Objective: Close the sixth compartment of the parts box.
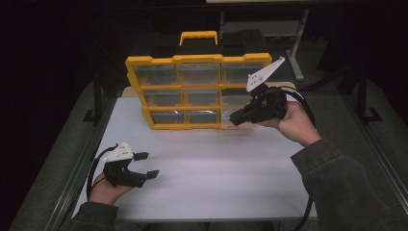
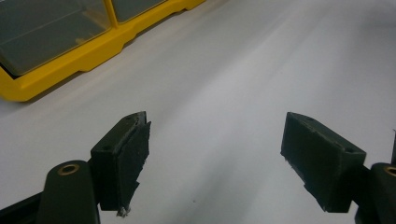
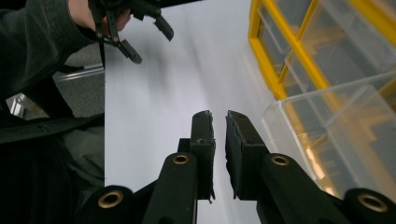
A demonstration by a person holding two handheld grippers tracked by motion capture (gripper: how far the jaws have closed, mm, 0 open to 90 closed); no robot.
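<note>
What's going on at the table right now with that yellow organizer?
A person holds a gripper in each hand at a white table. The right gripper is at the lower right corner of the upright yellow organizer case, beside a clear bin that sticks out of it; its jaws are nearly shut with nothing visible between them. The left gripper rests open near the table's left edge.

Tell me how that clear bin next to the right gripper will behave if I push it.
The clear bin looks thin-walled and empty, so probably light, sliding easily on the smooth white table. Its glossy plastic may slip between the pads.
</note>
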